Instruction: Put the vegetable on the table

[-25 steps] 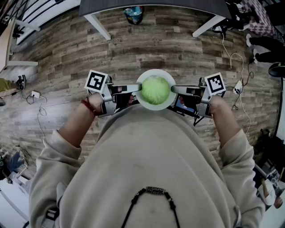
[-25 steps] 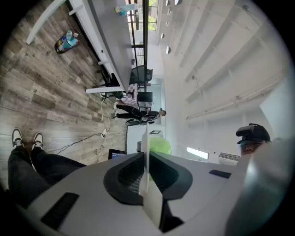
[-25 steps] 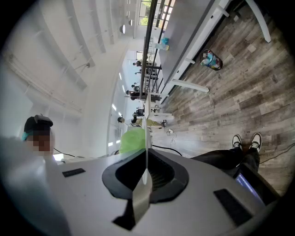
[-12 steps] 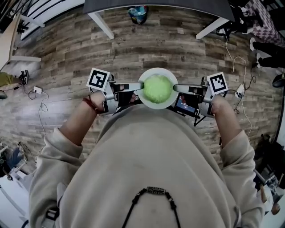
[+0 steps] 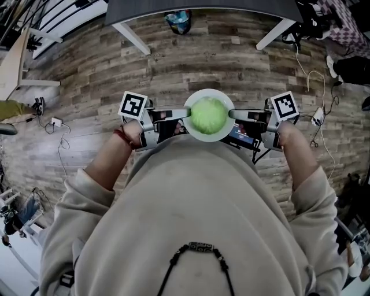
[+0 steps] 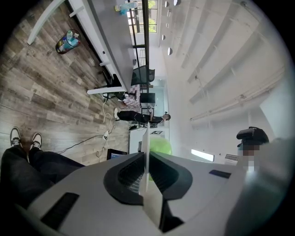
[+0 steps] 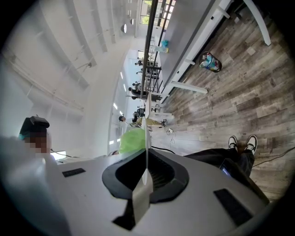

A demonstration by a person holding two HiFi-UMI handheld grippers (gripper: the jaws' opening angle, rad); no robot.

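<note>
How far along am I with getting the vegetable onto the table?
Done: the green vegetable sits on a white plate, lifted over the wood floor. In hand: the left gripper and the right gripper are each shut on the plate's rim, on opposite sides. Left: the dark table lies ahead and the plate isn't over it yet, so carrying and setting down remain.
</note>
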